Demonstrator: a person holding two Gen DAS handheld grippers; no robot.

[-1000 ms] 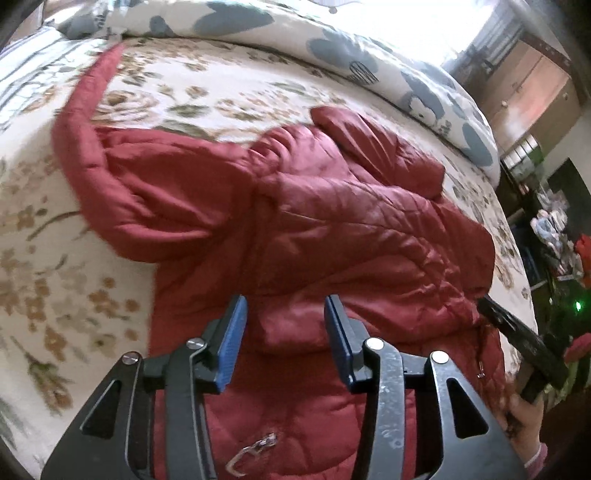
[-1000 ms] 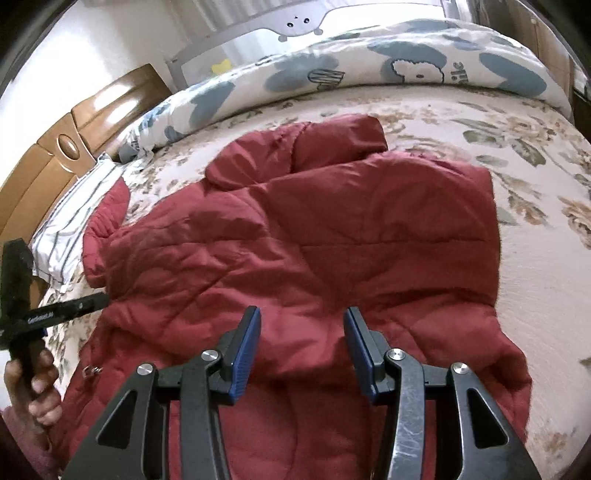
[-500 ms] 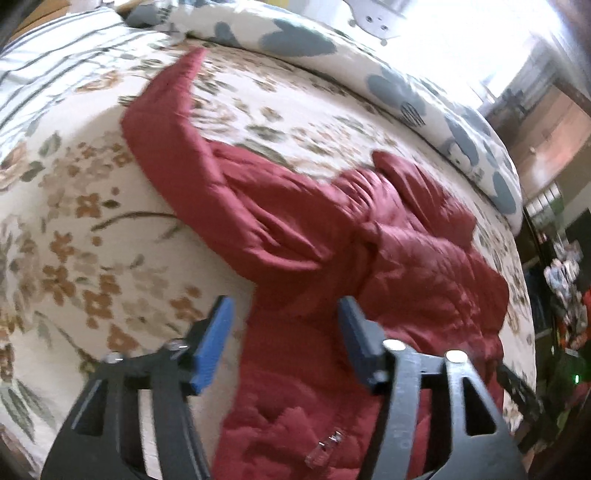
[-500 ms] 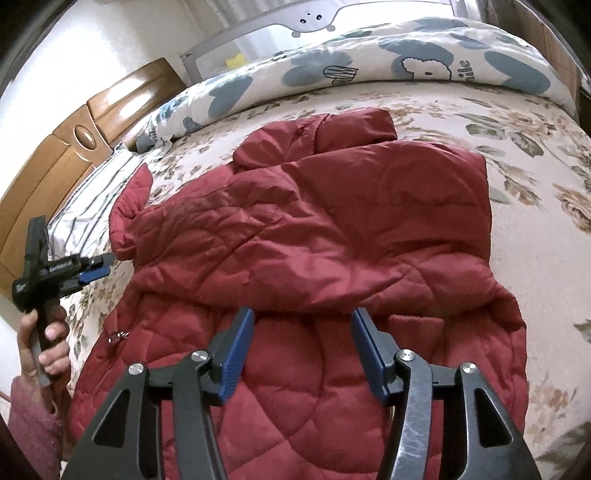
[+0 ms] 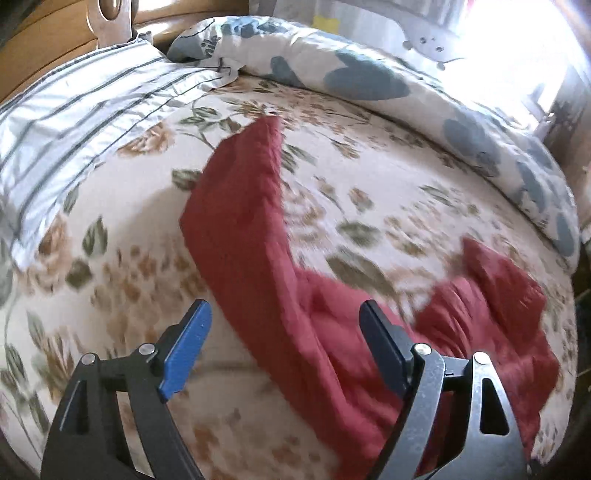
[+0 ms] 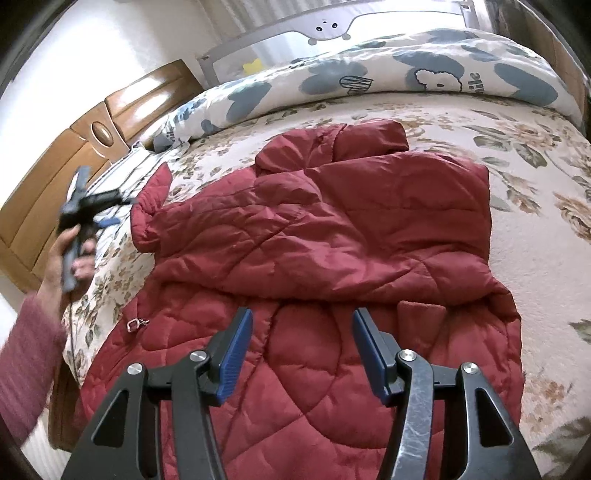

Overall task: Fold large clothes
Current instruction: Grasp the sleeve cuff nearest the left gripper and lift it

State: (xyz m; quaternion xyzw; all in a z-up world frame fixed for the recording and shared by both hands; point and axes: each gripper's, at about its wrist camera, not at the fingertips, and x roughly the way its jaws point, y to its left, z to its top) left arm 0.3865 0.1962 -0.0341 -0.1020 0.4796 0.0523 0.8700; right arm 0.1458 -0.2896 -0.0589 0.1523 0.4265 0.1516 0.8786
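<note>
A dark red quilted jacket [image 6: 332, 229] lies spread on the floral bedsheet [image 6: 535, 184], its right side folded over the body. One sleeve [image 5: 243, 206] stretches out towards the pillow. My left gripper [image 5: 285, 310] hovers above that sleeve near the shoulder. Its jaws are opening wide and the pads press on nothing. In the right wrist view a hand holds the blurred left gripper [image 6: 83, 210] beside the sleeve end [image 6: 155, 195]. My right gripper [image 6: 303, 315] stands open over the jacket's lower part, with cloth below it but none pinched.
A striped pillow [image 5: 74, 122] lies at the left by the wooden headboard [image 6: 74, 155]. A rolled quilt with blue shapes [image 6: 332, 81] runs along the far side, in front of a grey bed rail [image 6: 332, 26]. A zipper pull [image 6: 135, 324] shows near the bed's left edge.
My left gripper has swung left from the jacket's body to the outstretched sleeve and its jaws have widened. The right gripper has drawn back a little and opened slightly.
</note>
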